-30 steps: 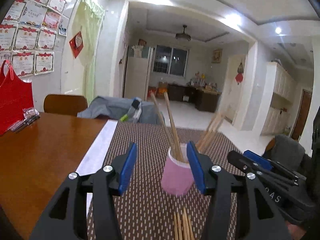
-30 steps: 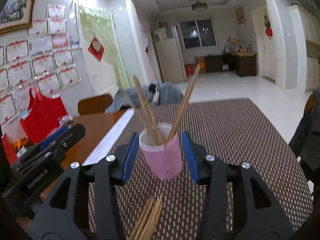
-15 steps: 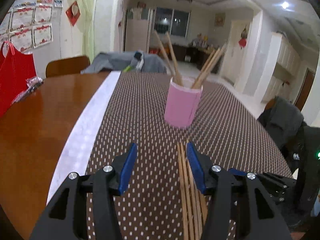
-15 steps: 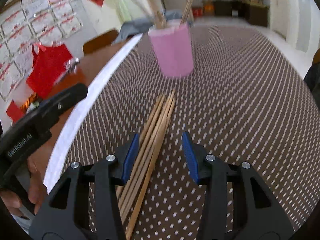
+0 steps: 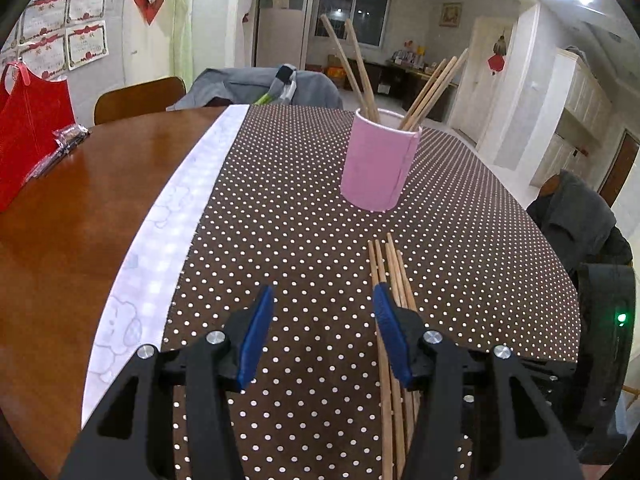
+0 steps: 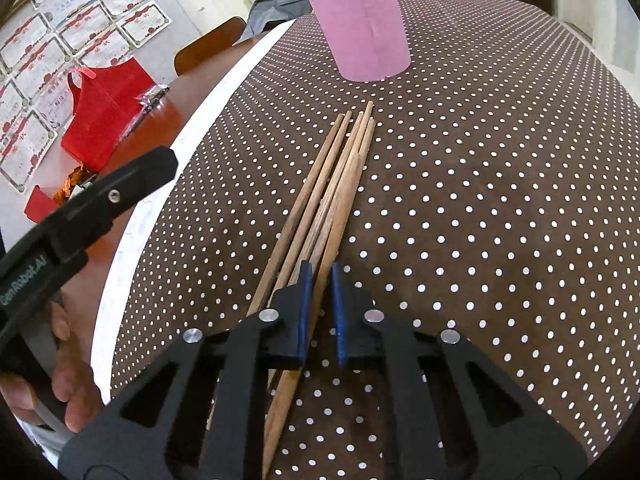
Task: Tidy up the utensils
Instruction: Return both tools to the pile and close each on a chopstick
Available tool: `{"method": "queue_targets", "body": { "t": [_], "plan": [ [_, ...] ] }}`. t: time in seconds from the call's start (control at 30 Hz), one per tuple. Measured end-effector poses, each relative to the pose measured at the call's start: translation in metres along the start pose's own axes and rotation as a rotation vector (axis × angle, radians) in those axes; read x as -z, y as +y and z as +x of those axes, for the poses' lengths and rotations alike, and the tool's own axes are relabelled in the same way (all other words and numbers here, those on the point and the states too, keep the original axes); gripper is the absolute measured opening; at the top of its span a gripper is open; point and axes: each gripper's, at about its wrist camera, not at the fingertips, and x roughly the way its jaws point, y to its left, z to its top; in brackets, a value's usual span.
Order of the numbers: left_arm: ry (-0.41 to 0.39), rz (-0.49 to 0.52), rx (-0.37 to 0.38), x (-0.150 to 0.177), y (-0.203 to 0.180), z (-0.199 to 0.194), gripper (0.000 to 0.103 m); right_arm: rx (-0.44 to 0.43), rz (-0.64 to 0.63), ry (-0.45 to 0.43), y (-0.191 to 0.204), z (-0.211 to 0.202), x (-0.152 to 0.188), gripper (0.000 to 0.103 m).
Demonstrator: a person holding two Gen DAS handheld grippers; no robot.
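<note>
1. The right gripper (image 6: 319, 276) points down at the loose chopsticks (image 6: 332, 184) lying on the dotted brown cloth (image 6: 480, 200); its blue pads have come almost together on one chopstick (image 6: 344, 204), the rightmost of the bundle, which runs between them and out beneath the black frame
2. The other loose chopsticks lie side by side just to the left of that one, their far tips pointing toward the pink cup (image 6: 360, 28), which stands farther back on the cloth, apart from the bundle
3. The left gripper (image 5: 322, 322) hangs over the cloth with its jaws well apart and nothing between them; its right pad sits just above the left side of the loose chopsticks (image 5: 390, 272)
4. In the left wrist view the pink cup (image 5: 378, 164) stands upright toward the far side of the cloth and holds several chopsticks leaning out to both sides
5. A white patterned strip (image 5: 176, 216) borders the left edge of the cloth, with bare wooden table (image 5: 60, 240) beyond it
6. A red bag (image 5: 24, 128) stands at the table's left edge
</note>
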Motion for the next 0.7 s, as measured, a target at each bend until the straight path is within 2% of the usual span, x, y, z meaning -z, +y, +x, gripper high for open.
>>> {"method": "queue_targets", "body": {
  "t": [0.13,0.27,0.4,0.5,0.7],
  "plan": [
    [0.055,0.012,0.016,0.0,-0.003,0.014,0.052,0.002,0.01,-0.01,-0.006,-0.005,-0.003,0.006],
    [0.153,0.038,0.06,0.001,-0.012,0.035,0.052,0.011,0.032,-0.024,-0.016,-0.009,-0.004,0.006],
    [0.247,0.084,0.046,0.006,-0.021,0.059,0.052,0.021,0.044,-0.036,-0.023,-0.01,-0.007,0.006],
    [0.297,0.08,0.04,0.008,-0.023,0.072,0.052,0.021,0.051,-0.038,-0.027,-0.01,-0.009,0.006],
    [0.322,0.068,0.02,0.0,-0.022,0.082,0.051,0.018,0.052,-0.033,-0.035,-0.011,-0.01,0.006]
  ]
}}
